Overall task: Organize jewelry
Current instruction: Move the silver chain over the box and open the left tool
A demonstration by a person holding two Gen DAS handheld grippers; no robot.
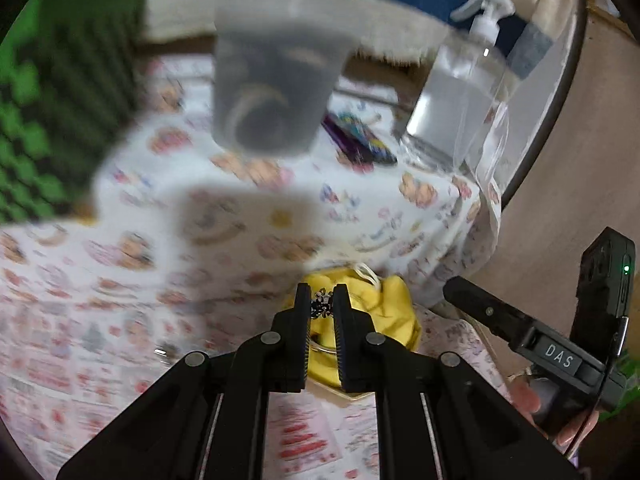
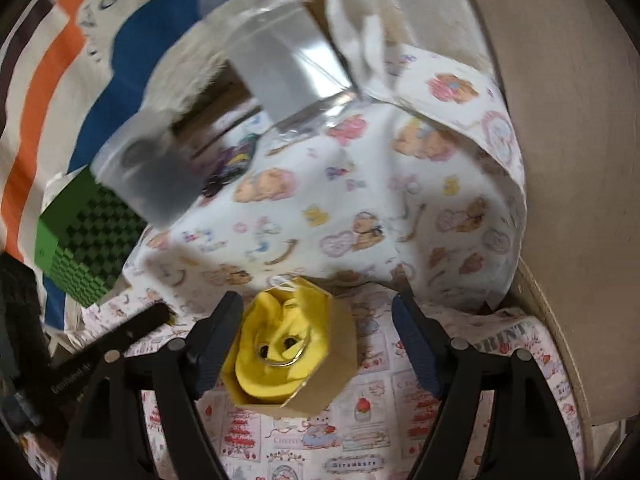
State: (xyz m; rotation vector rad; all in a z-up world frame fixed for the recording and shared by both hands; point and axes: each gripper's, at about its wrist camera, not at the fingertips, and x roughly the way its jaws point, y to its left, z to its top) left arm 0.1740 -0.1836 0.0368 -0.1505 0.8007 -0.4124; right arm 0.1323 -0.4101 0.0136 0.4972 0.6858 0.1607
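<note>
While the left gripper (image 1: 324,306) pinches a small dark beaded piece of jewelry (image 1: 321,305) between its nearly closed black ribbed jaws, the piece hangs just above the crumpled yellow cloth (image 1: 380,312) that lines a hexagonal brown cardboard box (image 2: 340,356). Seen from the right wrist, that box sits on the bench between the jaws of the right gripper (image 2: 318,340), which stand wide apart and hold nothing; the left jaw is just beside the box wall, the right one well clear of it. On the yellow lining lies a thin silvery wire ring with two dark beads (image 2: 282,350), a detail the left view mostly hides behind its own jaws (only a sliver of wire shows there).

A white cotton cloth printed with teddy bears and hearts (image 2: 360,208) covers the far bench, rumpled into soft folds, and nearer lies a paper-like sheet printed with pink and red cakes (image 2: 372,412). A frosted grey translucent plastic cup (image 1: 272,84) stands behind, blurred, with a curved ring shape dimly visible through its wall. Only the left view shows clearly the clear square plastic spray bottle with a white trigger (image 1: 456,92) and a flat purple printed packet (image 1: 360,140). A green checkered box (image 2: 86,240) stands at the left in the right view, sharp-edged there, smeared in the other.
</note>
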